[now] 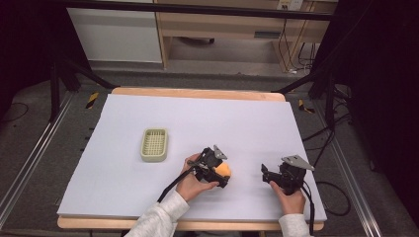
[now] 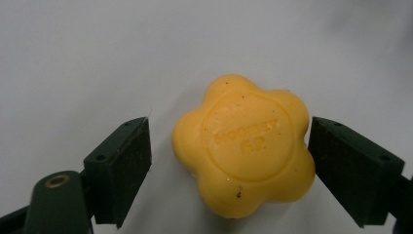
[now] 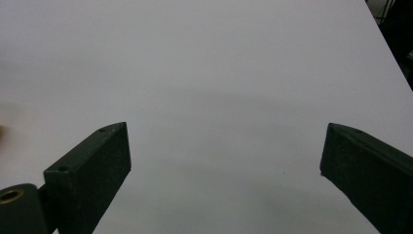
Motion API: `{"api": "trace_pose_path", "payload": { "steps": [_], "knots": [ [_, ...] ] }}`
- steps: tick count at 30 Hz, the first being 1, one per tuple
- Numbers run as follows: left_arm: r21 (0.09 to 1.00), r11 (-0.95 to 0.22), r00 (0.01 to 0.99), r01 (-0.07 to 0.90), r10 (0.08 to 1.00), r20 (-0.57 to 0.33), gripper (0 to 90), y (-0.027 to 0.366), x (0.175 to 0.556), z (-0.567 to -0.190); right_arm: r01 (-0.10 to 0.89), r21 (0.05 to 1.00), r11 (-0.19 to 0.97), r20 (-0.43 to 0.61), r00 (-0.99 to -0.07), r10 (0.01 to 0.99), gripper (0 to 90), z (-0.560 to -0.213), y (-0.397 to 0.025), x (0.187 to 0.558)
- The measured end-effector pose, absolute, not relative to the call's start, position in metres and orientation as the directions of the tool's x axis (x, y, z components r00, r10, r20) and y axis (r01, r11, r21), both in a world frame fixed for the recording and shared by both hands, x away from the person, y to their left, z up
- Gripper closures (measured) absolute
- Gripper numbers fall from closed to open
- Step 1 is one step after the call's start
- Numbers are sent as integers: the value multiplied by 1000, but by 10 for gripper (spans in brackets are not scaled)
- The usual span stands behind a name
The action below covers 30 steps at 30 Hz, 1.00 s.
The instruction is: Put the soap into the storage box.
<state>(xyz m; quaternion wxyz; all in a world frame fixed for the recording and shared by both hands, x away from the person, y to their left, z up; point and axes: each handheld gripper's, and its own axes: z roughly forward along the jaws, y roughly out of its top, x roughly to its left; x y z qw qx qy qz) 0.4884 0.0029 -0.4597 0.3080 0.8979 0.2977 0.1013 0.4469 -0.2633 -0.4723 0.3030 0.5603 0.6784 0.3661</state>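
Straddling the yellow flower-shaped soap (image 2: 242,146), the left gripper (image 1: 213,167) stood unclenched, one jaw at the bar's flank, perhaps touching, the other just clear. This looked like the grasp; next, closing squarely. The right gripper (image 3: 224,165) gaped over bare table (image 3: 219,58).

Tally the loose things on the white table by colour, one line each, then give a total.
Yellow-orange: 1, the flower-shaped soap, lying between the open left claw jaws.
Pale green: 1, the slotted soap dish.
Total: 2.
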Motion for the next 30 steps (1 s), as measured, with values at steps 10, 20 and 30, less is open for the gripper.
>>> {"api": "trace_pose_path", "payload": {
  "steps": [10,20,30],
  "knots": [
    [592,-648,807,479,590,-7,185,-3,491,-466,537,837,104,-1,-189,982,50,-472,-264,447],
    [582,-655,803,482,596,5,217,-6,491,-469,535,839,99,3,-185,983,54,-472,-264,446],
    [577,-657,797,485,604,19,256,-9,488,-468,535,839,102,-2,-185,983,55,-472,-263,447]
  ]
}}
